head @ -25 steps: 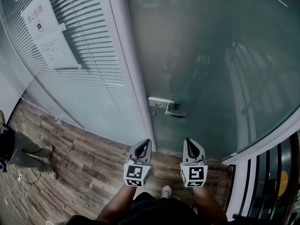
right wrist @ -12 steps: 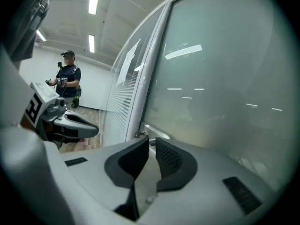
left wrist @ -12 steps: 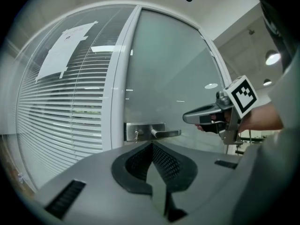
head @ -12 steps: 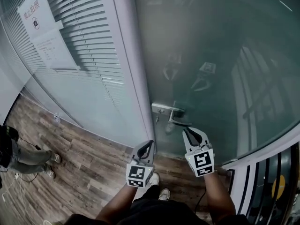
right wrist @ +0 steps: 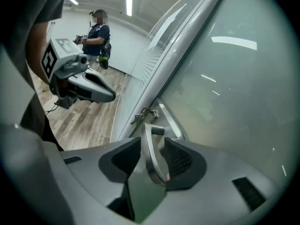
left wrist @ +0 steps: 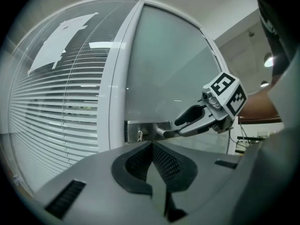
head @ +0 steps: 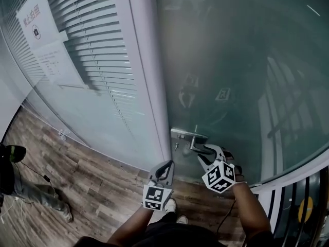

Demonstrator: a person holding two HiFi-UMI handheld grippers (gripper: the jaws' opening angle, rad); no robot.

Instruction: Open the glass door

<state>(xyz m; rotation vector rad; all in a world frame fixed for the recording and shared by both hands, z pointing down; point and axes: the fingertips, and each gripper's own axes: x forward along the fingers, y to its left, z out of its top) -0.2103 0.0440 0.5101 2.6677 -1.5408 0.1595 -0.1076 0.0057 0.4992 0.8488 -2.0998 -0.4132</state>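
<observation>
One frosted glass door (head: 231,60) meets its white frame (head: 149,86), with the metal lever handle (right wrist: 151,153) at the door's left edge. The right gripper (head: 209,152) is opening its jaws with the handle between them (pads not pressing). The left gripper (head: 165,166), jaws together, holds nothing.

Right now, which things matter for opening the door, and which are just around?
Job: glass door; handle, between the opening jaws of the right hand-held gripper.
Around: left hand-held gripper, shut and empty; notices; blinds; bystander.
</observation>
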